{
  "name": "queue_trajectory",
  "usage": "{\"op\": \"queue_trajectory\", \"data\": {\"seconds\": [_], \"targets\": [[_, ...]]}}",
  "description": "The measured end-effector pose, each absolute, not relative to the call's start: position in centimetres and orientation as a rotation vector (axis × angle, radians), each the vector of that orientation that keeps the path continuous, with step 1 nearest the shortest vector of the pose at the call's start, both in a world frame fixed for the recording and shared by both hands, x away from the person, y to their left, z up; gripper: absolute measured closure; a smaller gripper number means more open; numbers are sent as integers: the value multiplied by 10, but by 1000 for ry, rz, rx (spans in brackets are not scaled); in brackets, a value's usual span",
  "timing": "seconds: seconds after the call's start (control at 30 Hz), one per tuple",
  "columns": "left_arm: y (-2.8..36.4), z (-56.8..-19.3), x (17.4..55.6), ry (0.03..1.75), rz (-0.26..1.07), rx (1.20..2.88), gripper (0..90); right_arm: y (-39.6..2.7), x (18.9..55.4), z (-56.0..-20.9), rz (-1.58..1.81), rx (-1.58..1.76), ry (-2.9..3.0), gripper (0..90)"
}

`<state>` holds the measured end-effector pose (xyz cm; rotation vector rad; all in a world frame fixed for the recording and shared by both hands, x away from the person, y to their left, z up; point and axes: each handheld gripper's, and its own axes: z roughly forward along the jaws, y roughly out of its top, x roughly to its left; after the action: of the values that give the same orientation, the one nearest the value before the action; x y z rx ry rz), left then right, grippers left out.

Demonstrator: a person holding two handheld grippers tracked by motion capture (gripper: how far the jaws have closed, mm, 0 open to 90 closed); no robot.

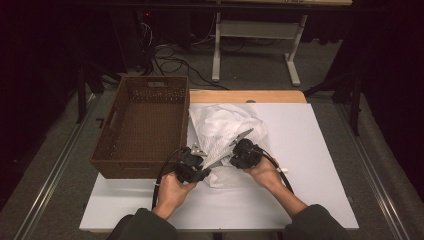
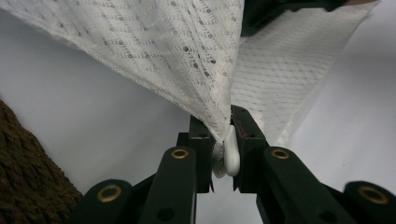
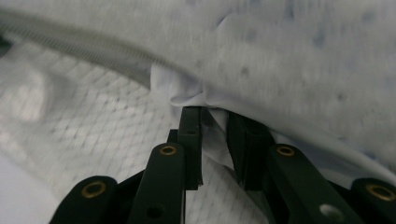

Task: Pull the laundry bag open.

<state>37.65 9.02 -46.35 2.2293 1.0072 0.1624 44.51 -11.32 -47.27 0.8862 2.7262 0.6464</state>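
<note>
— Dark surroundings are framing the station; we are noting a white tabletop [image 1: 310,150] with a wooden strip along its far edge, and grey floor with cables and a white table frame beyond it. What is standing on the surface?

— We are recording a brown woven basket [image 1: 145,125] sitting at the left of the tabletop, its near corner overhanging the white board. Just to its right a white openwork knit cloth [image 1: 220,130] is lying bunched, touching the basket's right wall.

— How are the grippers sitting?

— We are seeing the left gripper [image 1: 197,159] at the cloth's near left edge, close to the basket's near right corner. In the left gripper view its jaws are pinching a corner of the cloth [image 2: 187,60], with a white hem or tag squeezed between the pads; the fabric is rising taut from that point, and the basket weave [image 2: 28,177] is showing at the lower left.

— And the right?

— We are placing the right gripper [image 1: 239,145] on the cloth's near part, near the left one. In its own view, which is blurred, the jaws are standing nearly together with a fold of the cloth [image 3: 196,95] bunched between them, pinching it.
</note>
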Motion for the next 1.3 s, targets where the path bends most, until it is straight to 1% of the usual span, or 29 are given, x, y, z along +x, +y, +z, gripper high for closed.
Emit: {"op": "queue_trajectory", "data": {"seconds": [0.1,0.23,0.37,0.43,0.53,0.6,0.7,1.0,1.3], "targets": [[89,-462,375,1005,162,2220,802,-108,452,-476,635,918,2691,765],[90,-462,375,1004,165,2235,803,-105,463,-484,580,890,2641,801],[86,-465,374,1002,227,2268,802,-102,471,-489,539,891,2587,806],[85,-466,374,994,233,2279,800,-102,471,-488,536,913,2590,784],[86,-469,379,1004,190,2275,799,-106,467,-482,548,877,2635,694],[85,-470,379,1006,191,2275,799,-114,461,-477,594,902,2671,644],[84,-470,380,1006,185,2276,798,-130,449,-473,636,924,2672,628],[83,-472,380,1006,184,2281,796,-171,426,-456,698,967,2586,639],[82,-473,381,1019,171,2269,794,-207,414,-455,841,1063,2490,648]]}}
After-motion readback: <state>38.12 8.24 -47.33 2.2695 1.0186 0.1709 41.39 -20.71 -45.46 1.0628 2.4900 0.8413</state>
